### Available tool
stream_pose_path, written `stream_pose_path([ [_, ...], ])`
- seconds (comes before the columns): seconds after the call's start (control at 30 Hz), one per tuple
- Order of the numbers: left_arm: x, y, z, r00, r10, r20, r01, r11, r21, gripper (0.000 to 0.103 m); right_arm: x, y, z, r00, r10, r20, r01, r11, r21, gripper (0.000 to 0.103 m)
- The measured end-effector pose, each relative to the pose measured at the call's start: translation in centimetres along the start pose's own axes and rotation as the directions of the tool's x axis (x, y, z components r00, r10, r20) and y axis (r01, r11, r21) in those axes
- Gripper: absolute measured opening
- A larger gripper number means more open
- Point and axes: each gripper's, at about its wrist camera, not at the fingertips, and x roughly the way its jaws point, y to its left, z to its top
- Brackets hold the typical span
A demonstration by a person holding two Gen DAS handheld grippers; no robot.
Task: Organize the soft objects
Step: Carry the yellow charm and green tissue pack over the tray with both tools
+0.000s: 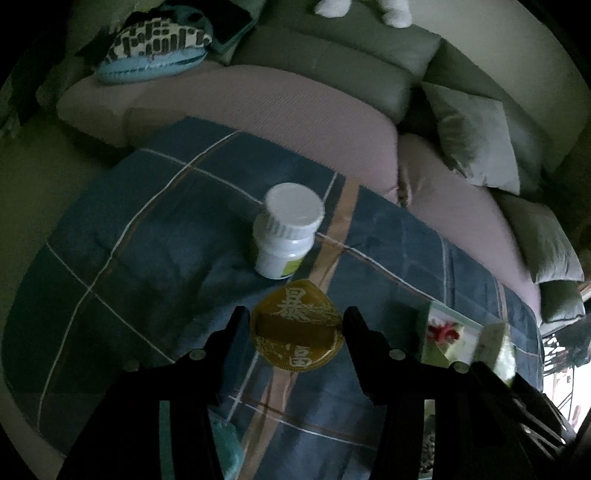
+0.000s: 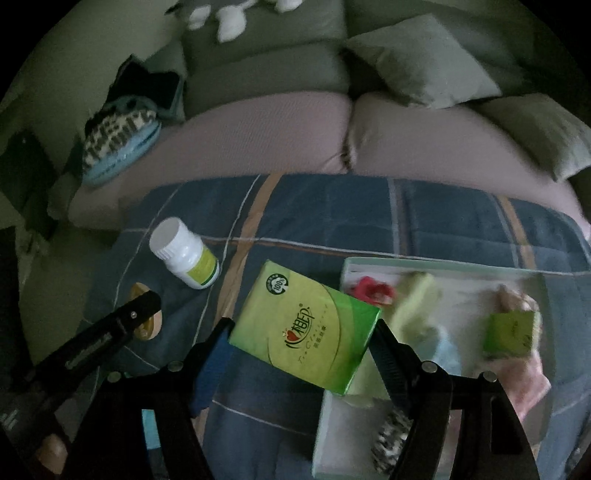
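My left gripper (image 1: 295, 321) is shut on a round gold disc with Chinese characters (image 1: 295, 332) and holds it just above the blue plaid blanket (image 1: 147, 229). It shows from the side in the right wrist view (image 2: 149, 306). My right gripper (image 2: 304, 328) is shut on a green tissue pack (image 2: 306, 328), held over the left edge of a white tray (image 2: 532, 275). The tray holds a small green tissue pack (image 2: 511, 332), a red item (image 2: 373, 290), and several soft cloths (image 2: 417, 299). The tray also shows in the left wrist view (image 1: 458, 317).
A white pill bottle (image 1: 286, 232) stands on the blanket beyond the left gripper; it also shows in the right wrist view (image 2: 184, 253). A sofa with pinkish seat cushions (image 2: 266, 136), grey-green pillows (image 2: 421, 59) and a patterned blue pillow (image 2: 118, 144) lies behind. White plush feet (image 1: 395, 13) rest on the backrest.
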Motion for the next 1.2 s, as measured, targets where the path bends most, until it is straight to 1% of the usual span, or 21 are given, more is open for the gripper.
stream_pose_path([
  [0.17,-1.3,-1.9,-0.8,1.000,-0.021,0.016,0.020,0.998,0.052,0.054,-3.9,-2.6,-1.2,0.997,-0.042,0.066,0.038,0.998,0.057,0.076],
  [0.37,-3.1,-4.7,-1.8,0.996,-0.088,0.035,0.083,0.989,0.121,0.054,-7.6,-6.0,-2.6,0.986,-0.108,0.128,0.091,0.987,0.134,0.076],
  [0.57,-4.4,-7.7,-2.7,0.985,-0.172,0.030,0.163,0.967,0.195,0.054,-10.5,-10.6,-4.0,0.967,-0.189,0.170,0.145,0.959,0.242,0.076],
  [0.7,-4.8,-10.0,-3.6,0.982,-0.190,0.018,0.178,0.949,0.261,0.054,-11.7,-13.3,-4.9,0.955,-0.240,0.177,0.177,0.934,0.310,0.076],
  [0.83,-4.7,-12.4,-4.9,0.973,-0.228,-0.021,0.223,0.921,0.320,0.054,-12.1,-15.6,-5.7,0.954,-0.247,0.169,0.174,0.918,0.357,0.076],
  [0.97,-4.1,-14.3,-6.1,0.970,-0.237,-0.059,0.242,0.898,0.368,0.054,-11.7,-16.9,-6.5,0.959,-0.239,0.153,0.166,0.910,0.381,0.076],
  [1.03,-3.6,-14.7,-6.6,0.971,-0.226,-0.074,0.237,0.896,0.376,0.054,-11.5,-17.3,-6.9,0.962,-0.228,0.149,0.155,0.908,0.389,0.076],
  [1.13,-2.4,-15.4,-7.2,0.977,-0.189,-0.095,0.211,0.896,0.390,0.054,-11.2,-18.1,-7.2,0.966,-0.211,0.147,0.137,0.906,0.400,0.076],
  [1.2,-1.6,-15.7,-7.6,0.977,-0.180,-0.114,0.211,0.895,0.394,0.054,-10.5,-18.7,-7.3,0.971,-0.197,0.138,0.127,0.905,0.405,0.076],
])
